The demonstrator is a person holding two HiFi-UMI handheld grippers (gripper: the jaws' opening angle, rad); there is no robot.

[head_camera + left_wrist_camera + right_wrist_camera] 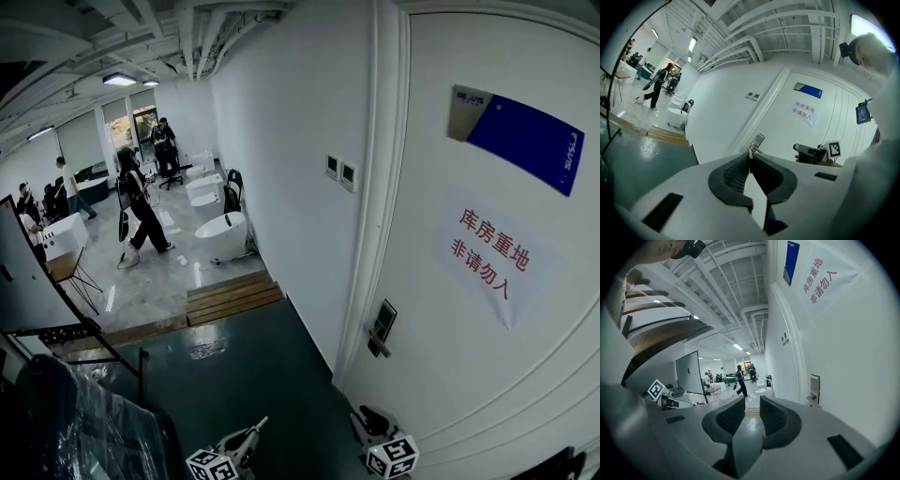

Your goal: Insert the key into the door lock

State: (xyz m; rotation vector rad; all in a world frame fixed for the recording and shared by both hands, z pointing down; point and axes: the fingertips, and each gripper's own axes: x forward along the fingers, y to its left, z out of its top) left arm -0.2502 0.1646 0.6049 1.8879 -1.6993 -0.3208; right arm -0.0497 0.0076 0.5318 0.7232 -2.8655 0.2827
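The white door [487,309] fills the right of the head view, with its metal lock plate and handle [382,328] on its left edge. My left gripper [258,425] sits low in the middle, well short of the lock. In the left gripper view its jaws are shut [750,157] on a thin metal key [749,151] that pokes out toward the lock [758,140]. My right gripper [367,417] hangs below the lock, close to the door. Its jaws stand open [752,404] with nothing between them, and the lock [814,390] lies off to their right.
A blue sign [525,139] and a paper notice [492,255] hang on the door. Wall switches [340,172] sit left of the frame. A wooden step [232,297], white bathtubs [223,234] and walking people [139,211] lie beyond. A plastic-covered rack [84,422] stands at lower left.
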